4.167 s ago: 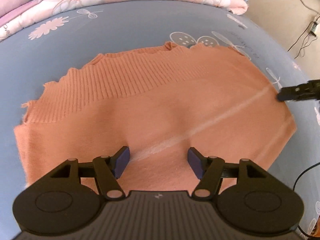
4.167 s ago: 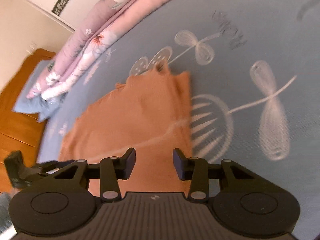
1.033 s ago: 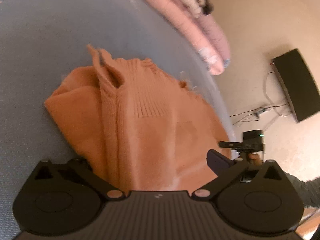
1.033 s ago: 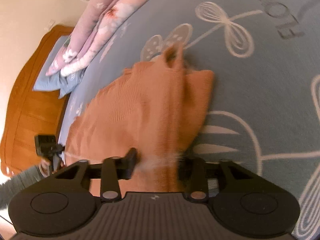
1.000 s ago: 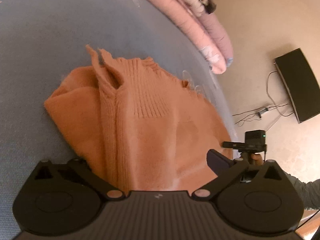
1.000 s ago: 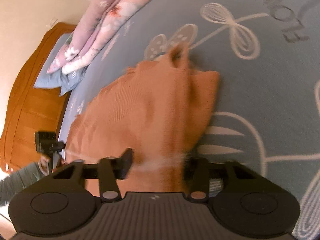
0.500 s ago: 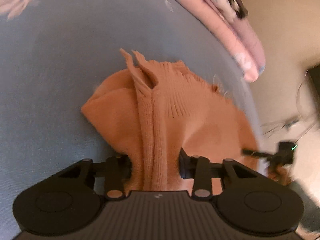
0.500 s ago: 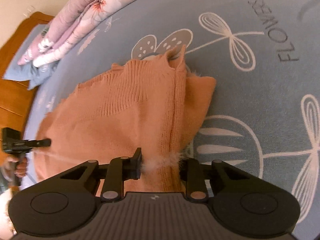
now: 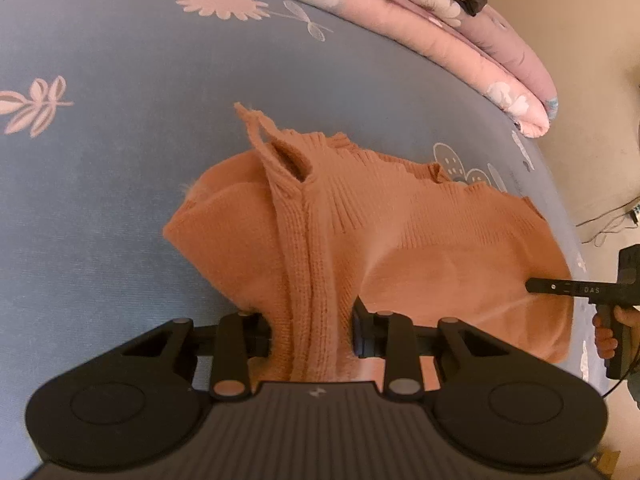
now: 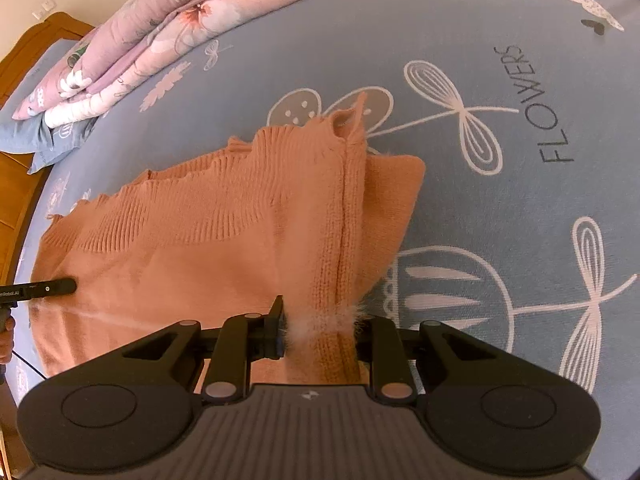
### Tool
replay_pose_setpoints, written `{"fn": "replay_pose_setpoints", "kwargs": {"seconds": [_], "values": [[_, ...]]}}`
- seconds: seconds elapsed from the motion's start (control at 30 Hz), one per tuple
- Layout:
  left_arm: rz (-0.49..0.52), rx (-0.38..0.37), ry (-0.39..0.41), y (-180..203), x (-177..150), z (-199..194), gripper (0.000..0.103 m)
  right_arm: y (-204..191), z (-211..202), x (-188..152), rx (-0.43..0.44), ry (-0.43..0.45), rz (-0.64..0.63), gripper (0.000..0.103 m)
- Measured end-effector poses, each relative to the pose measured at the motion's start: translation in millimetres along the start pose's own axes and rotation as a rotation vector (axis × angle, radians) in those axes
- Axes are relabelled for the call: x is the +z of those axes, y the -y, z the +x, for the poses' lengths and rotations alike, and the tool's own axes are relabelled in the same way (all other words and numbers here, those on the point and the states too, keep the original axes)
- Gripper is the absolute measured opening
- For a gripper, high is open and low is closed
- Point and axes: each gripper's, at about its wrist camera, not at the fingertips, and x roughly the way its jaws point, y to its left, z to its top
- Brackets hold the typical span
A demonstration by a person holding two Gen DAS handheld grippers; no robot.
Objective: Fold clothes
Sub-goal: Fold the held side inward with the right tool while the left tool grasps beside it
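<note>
An orange knit sweater (image 9: 420, 248) lies on the blue bed sheet (image 9: 100, 200), its ribbed hem toward the far side. My left gripper (image 9: 312, 334) is shut on a bunched ridge of the sweater's left side, which rises into the fingers. In the right wrist view the sweater (image 10: 192, 248) spreads to the left, and my right gripper (image 10: 320, 334) is shut on its right side fold, where white fluff shows between the fingers. Each gripper shows in the other's view: the right gripper (image 9: 560, 287) in a hand, the left gripper (image 10: 48, 286) at the far left edge.
Folded pink and lilac floral quilts (image 10: 132, 52) are stacked along the far side of the bed. A wooden headboard (image 10: 12, 184) and a blue pillow (image 10: 44, 136) stand at the left. Cables (image 9: 612, 216) lie on the floor beyond the bed's right edge.
Both grippers, open over the flat sweater earlier, have shut on its two sides. Over the last second both views swung to face the hem, and the gripped folds stand up as ridges.
</note>
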Motion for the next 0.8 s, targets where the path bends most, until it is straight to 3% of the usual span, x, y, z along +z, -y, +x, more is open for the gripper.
{"fn": "replay_pose_setpoints", "kwargs": {"seconds": [0.4, 0.8], "values": [[-0.015, 0.072, 0.080, 41.6, -20.0, -32.0, 0.030, -22.8, -27.9, 7.9, 0.031, 0.016, -0.096, 0.025], [-0.052, 0.052, 0.094, 32.7, -41.9, -77.4, 0.030, -90.7, -47.1, -1.4, -0.007, -0.001, -0.167, 0.024]]}}
